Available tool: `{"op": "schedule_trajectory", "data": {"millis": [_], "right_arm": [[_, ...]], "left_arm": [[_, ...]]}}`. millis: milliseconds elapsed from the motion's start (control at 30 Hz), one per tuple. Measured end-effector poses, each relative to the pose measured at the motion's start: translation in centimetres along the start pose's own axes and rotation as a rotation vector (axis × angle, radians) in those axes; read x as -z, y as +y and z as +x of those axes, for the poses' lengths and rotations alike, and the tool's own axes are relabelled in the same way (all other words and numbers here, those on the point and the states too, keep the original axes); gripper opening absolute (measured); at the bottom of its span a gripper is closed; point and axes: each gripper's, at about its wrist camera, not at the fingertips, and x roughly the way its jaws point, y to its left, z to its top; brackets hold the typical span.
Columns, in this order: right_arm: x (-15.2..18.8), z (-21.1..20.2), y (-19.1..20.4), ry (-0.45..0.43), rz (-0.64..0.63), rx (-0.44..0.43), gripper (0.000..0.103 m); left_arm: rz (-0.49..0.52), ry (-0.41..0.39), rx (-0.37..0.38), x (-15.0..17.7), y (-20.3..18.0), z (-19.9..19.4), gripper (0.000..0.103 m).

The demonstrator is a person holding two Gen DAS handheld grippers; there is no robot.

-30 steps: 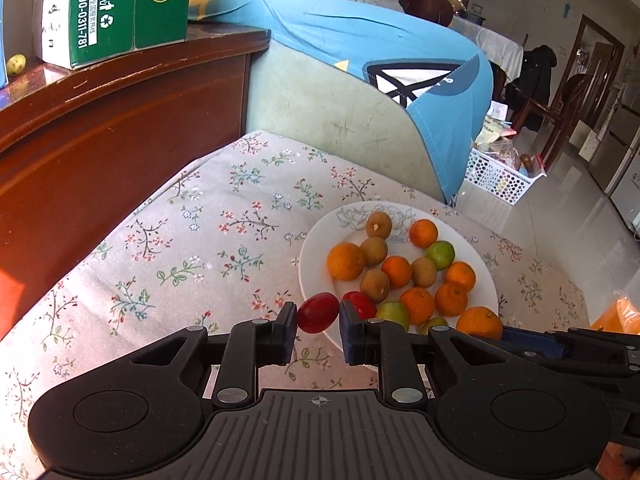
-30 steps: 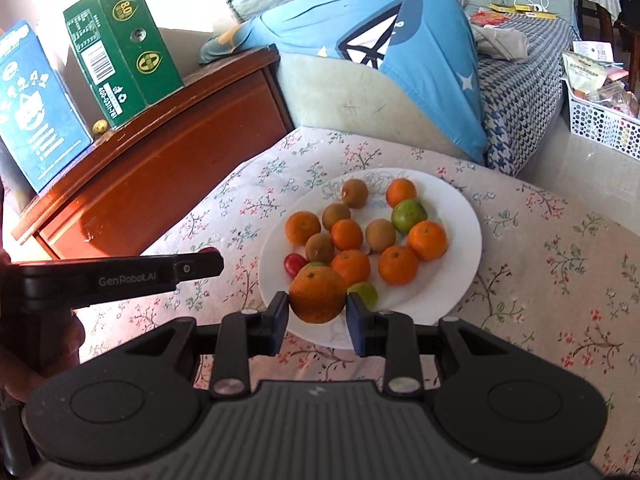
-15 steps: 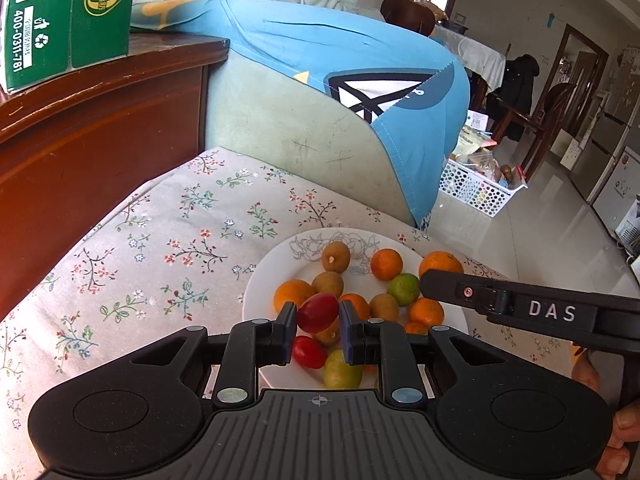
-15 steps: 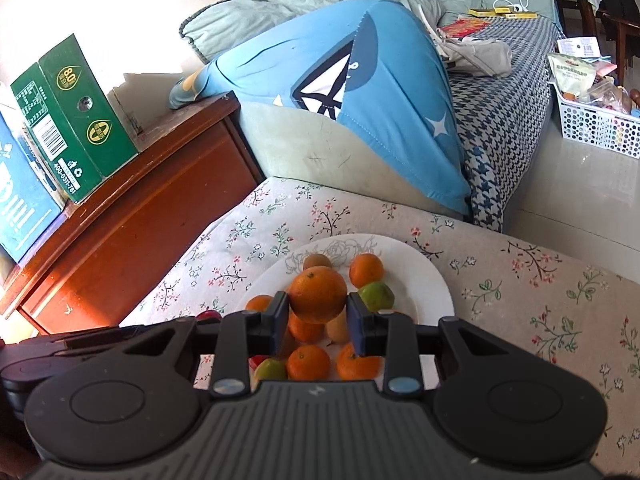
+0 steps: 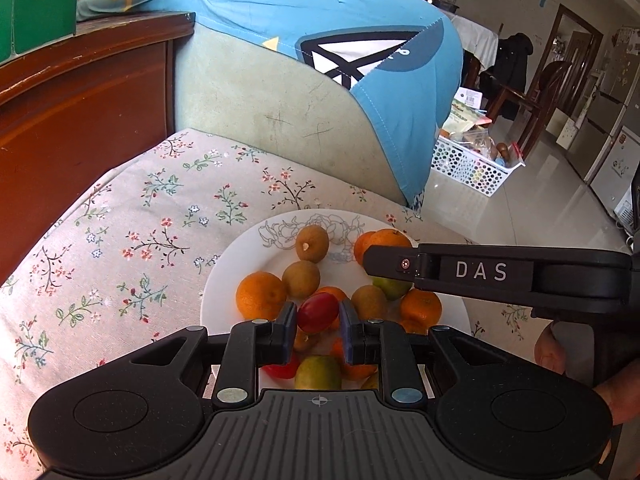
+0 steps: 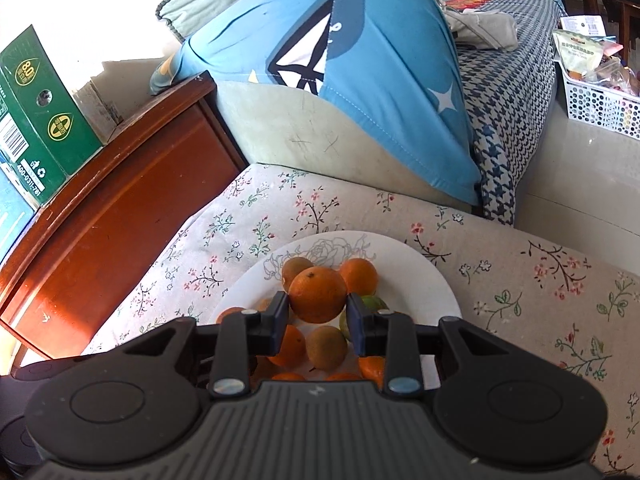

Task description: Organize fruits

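A white plate [image 5: 240,256] [image 6: 424,268] on the flowered cloth holds several oranges, brown kiwis, green citrus and a red tomato. My left gripper [image 5: 318,316] is shut on a small red tomato [image 5: 318,312], held just above the plate's near fruit. My right gripper [image 6: 318,308] is shut on an orange [image 6: 318,294] over the plate's middle. In the left wrist view the right gripper's black finger [image 5: 480,272] reaches in from the right across the plate, with that orange [image 5: 390,238] behind its tip.
A red-brown wooden cabinet [image 5: 80,112] [image 6: 120,208] with a green carton [image 6: 36,112] stands left. Behind the table sits a pale sofa arm [image 5: 260,112] draped with a blue cloth [image 6: 340,60]. A white basket [image 5: 472,164] rests on the floor to the right.
Both grippers have moved forward over the plate with their fruits still held. The plate now lies much closer under them. The right gripper has come into the left wrist view.
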Motion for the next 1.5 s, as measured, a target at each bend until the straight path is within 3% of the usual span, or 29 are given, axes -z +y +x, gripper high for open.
{"op": "schedule_trajectory", "data": {"millis": [267,367,400,633,700,933,1167,1233,1500], "right_arm": [[-0.6,-0.5,-0.1,-0.016,0.024,0.001,0.046],[-0.8,-1.1,0.0,-0.028,0.027,0.004,0.051],[-0.9,-1.4,0.0,-0.031,0.030,0.006,0.055],[-0.7,-3.6,0.5,-0.037,0.028,0.066,0.076],[-0.6,-4.2,0.7,-0.039,0.021,0.079,0.076],[-0.1,-6.6,1.2,-0.050,0.043,0.131,0.088],[1.0,-8.7,1.8,-0.045,0.035,0.189,0.093],[1.4,-9.0,1.9,-0.022,0.035,0.235,0.098],[3.5,-9.2,2.3,0.055,-0.001,0.373,0.099]], "left_arm": [[0.017,-0.014,0.011,-0.5,-0.5,-0.6,0.029],[0.007,-0.011,-0.022,-0.6,-0.7,-1.0,0.078],[0.008,-0.030,-0.027,-0.5,-0.8,-1.4,0.079],[0.028,-0.012,-0.046,-0.3,-1.5,-3.0,0.083],[0.028,0.010,-0.069,-0.2,-1.7,-3.4,0.090],[0.049,0.042,-0.151,0.4,-2.3,-4.5,0.091],[-0.005,0.084,-0.183,1.3,-1.8,-5.8,0.091],[-0.016,0.081,-0.196,1.6,-1.7,-6.2,0.091],[-0.036,0.101,-0.237,2.4,-1.4,-6.8,0.091]]}}
